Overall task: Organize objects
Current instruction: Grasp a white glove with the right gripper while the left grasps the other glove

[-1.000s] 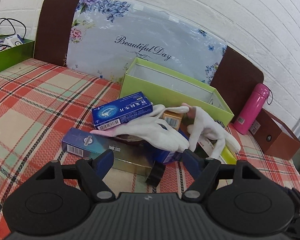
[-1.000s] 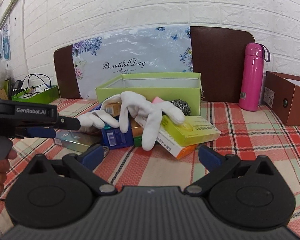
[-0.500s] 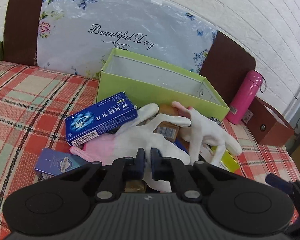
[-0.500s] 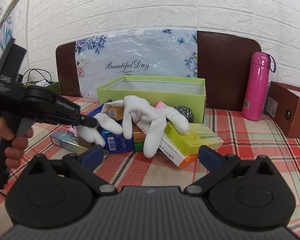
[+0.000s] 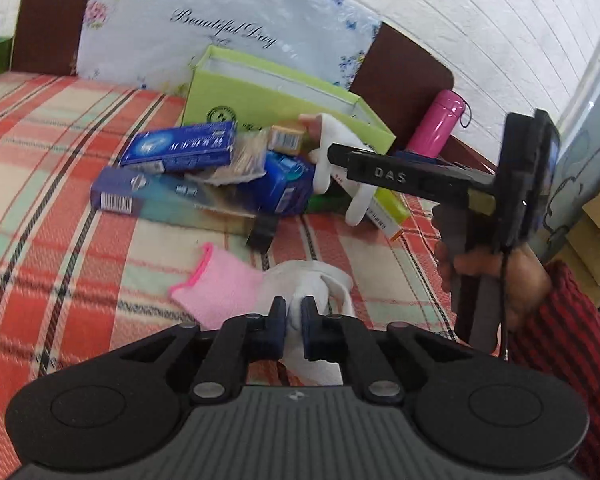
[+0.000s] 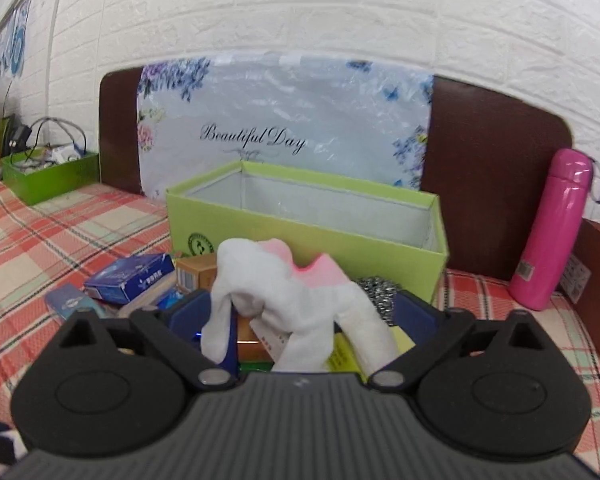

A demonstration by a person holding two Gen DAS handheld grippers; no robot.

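Observation:
My left gripper is shut on a white glove with a pink cuff, pulled out onto the plaid cloth in front of the pile. My right gripper is open, its fingers on either side of a second white glove that lies draped over the pile of boxes. It shows from the side in the left wrist view, reaching over the pile. The pile holds blue boxes, a small orange box and a yellow-green box. An open lime-green box stands behind the pile.
A pink bottle stands at the right next to a brown box. A green tray with cables sits at the far left. A brown headboard with a floral poster backs the surface.
My left gripper has pulled the pink-cuffed glove off the pile toward the front. My right gripper has moved forward over the pile, its open fingers now around the other glove.

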